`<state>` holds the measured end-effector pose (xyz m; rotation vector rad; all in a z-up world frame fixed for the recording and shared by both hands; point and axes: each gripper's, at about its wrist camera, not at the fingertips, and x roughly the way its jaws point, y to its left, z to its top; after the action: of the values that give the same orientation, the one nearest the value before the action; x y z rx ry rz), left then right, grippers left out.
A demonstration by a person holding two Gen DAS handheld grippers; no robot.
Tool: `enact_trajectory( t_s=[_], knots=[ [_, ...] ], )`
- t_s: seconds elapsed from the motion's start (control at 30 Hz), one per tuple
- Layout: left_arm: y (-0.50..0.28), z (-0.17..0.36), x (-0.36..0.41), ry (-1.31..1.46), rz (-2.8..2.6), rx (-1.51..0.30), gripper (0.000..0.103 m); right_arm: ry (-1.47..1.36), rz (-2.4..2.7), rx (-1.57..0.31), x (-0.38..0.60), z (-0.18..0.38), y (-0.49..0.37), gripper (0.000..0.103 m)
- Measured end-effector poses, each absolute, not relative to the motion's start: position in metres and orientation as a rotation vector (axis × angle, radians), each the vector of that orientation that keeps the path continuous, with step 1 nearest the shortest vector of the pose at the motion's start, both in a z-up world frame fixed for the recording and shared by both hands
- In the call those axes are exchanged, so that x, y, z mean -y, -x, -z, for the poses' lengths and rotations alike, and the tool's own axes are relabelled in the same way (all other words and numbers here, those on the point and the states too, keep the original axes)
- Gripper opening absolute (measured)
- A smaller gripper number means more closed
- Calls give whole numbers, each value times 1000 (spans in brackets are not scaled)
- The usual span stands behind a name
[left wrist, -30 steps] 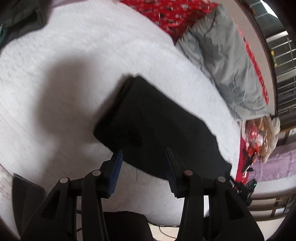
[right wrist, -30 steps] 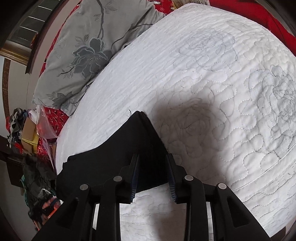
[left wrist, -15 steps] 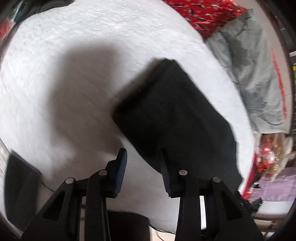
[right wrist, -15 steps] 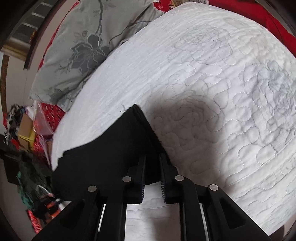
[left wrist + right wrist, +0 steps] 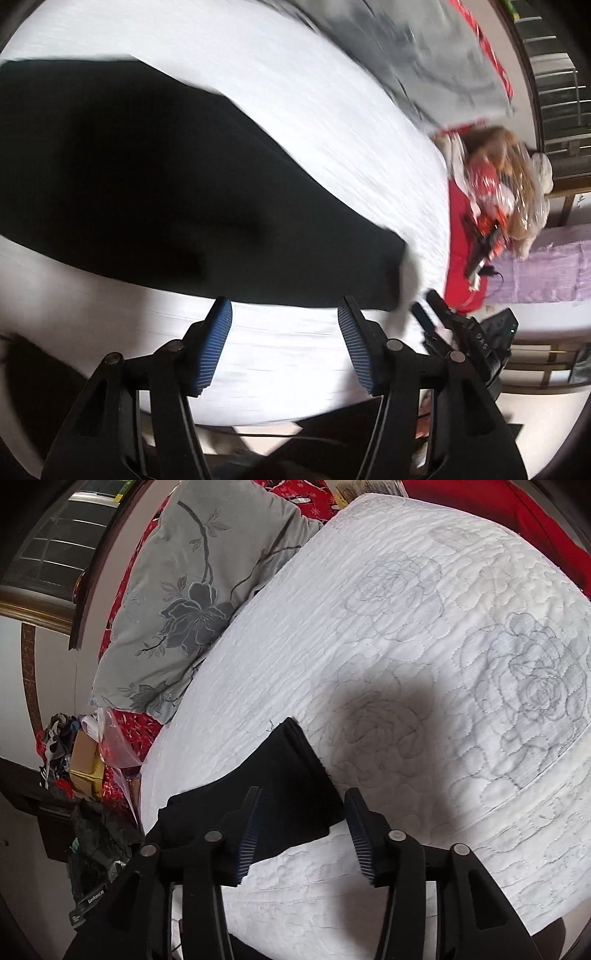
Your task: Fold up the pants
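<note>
Lying flat on the white quilt [image 5: 424, 602], the black pants [image 5: 280, 786] look folded into a thick stack. The right gripper [image 5: 301, 832] spreads its jaws around one corner without pinching, and the left gripper [image 5: 284, 347] widens empty just short of the near edge. Each should bite every layer before lifting; the left view is smeared, hiding the seams.

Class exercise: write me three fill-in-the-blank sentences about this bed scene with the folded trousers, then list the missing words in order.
1. The folded pants are ____ in colour.
2. They lie on a quilted ____ bedspread stitched with flower outlines.
3. The grey pillow near the head of the bed bears a ____ print.
4. The right claw, jaws opening, has the pants' ____ between them.

Missing words: black; white; flower; corner
</note>
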<state>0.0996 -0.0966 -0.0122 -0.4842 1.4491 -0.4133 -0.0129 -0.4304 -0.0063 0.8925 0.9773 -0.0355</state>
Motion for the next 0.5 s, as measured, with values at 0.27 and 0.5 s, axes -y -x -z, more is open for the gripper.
enact_trajectory(
  t_s=[0.27, 0.5],
  knots=[
    [-75, 46, 168, 564, 475, -1551, 58, -917, -10, -1021, 447, 18, 2, 49],
    [-100, 30, 122, 505, 421, -1463, 58, -842, -56, -1018, 448, 12, -14, 49]
  ],
)
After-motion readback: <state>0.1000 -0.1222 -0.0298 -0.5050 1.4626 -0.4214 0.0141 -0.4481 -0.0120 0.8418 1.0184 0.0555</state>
